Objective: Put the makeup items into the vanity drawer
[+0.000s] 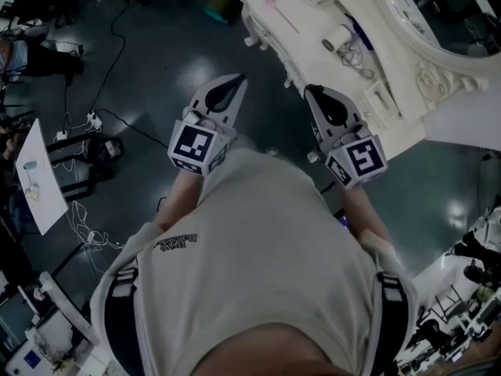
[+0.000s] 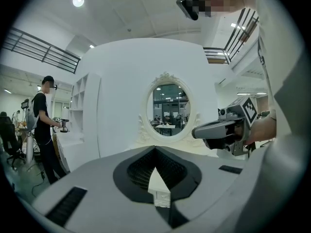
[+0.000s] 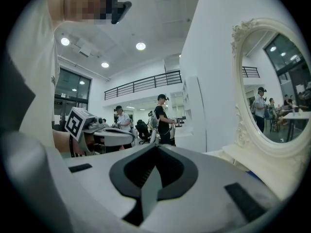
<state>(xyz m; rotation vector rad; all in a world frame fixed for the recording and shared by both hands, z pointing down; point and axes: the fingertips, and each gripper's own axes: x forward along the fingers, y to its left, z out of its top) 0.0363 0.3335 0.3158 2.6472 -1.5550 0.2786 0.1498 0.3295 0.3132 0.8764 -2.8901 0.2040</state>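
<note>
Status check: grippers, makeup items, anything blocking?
Left gripper and right gripper both shut, empty. Makeup items lie on the vanity top, none picked up. Nothing blocking in view.

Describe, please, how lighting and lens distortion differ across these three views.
Head view: dim, with glare on the dark glossy floor; the white carved vanity stands brightest. Left gripper view: bright, fisheye, black corners. Right gripper view: fisheye bends the oval white-framed mirror at the edge.
</note>
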